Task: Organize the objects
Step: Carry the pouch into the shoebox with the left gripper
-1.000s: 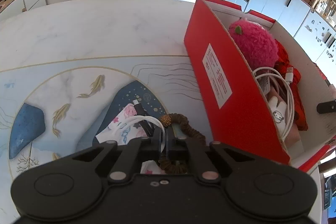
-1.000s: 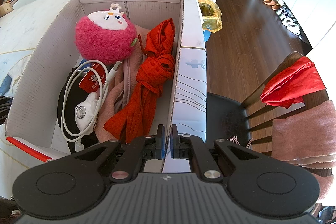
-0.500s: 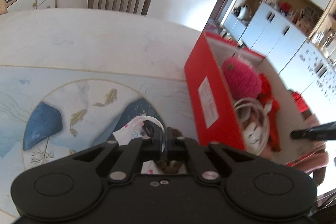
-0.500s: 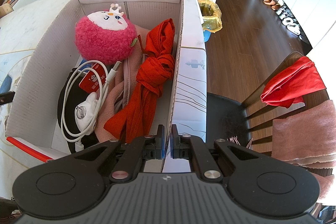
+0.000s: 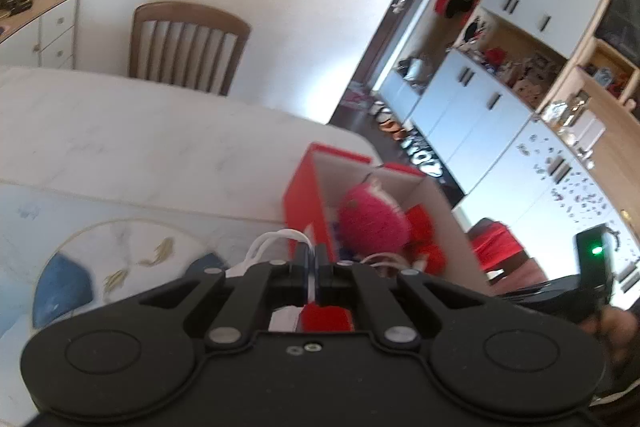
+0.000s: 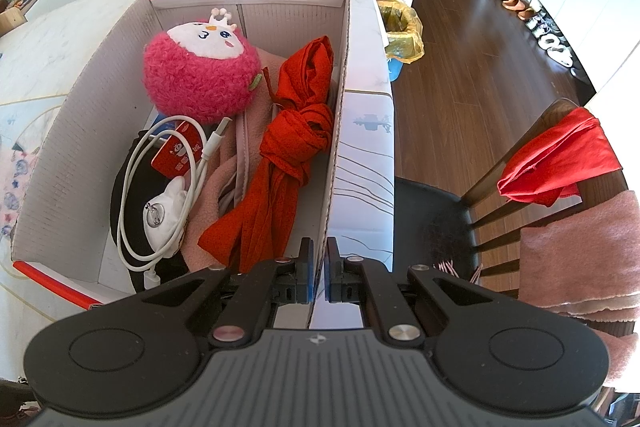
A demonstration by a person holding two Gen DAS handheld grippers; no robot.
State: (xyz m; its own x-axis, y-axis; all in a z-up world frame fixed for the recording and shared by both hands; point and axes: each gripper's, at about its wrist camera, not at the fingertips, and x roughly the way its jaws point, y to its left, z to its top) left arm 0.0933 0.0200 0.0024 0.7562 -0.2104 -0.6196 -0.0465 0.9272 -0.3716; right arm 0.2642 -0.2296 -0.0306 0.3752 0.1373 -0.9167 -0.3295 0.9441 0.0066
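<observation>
Red cardboard fills both views as a tidy-up on a marble-topped table (image 5: 120, 131) nears another drop. In the left wrist view, blurred by motion, the left gripper (image 5: 315, 267) has its jaws pressed together on a white loop (image 5: 276, 239) that appears to belong to the flowered face mask (image 5: 286, 319) hanging beneath it; whether a second item rides along cannot be told. Ahead sits the red box (image 5: 304, 195), open-topped, with the pink plush toy (image 5: 372, 223) inside. In the right wrist view, the right gripper (image 6: 318, 273) pinches the box's right-hand wall, apparently steadying it; a white cable (image 6: 160, 187) and a knotted red scarf (image 6: 296, 147) lie beside the plush. The step in hand looks like the carry: the load must clear the near wall, hang over the box and be let go.
</observation>
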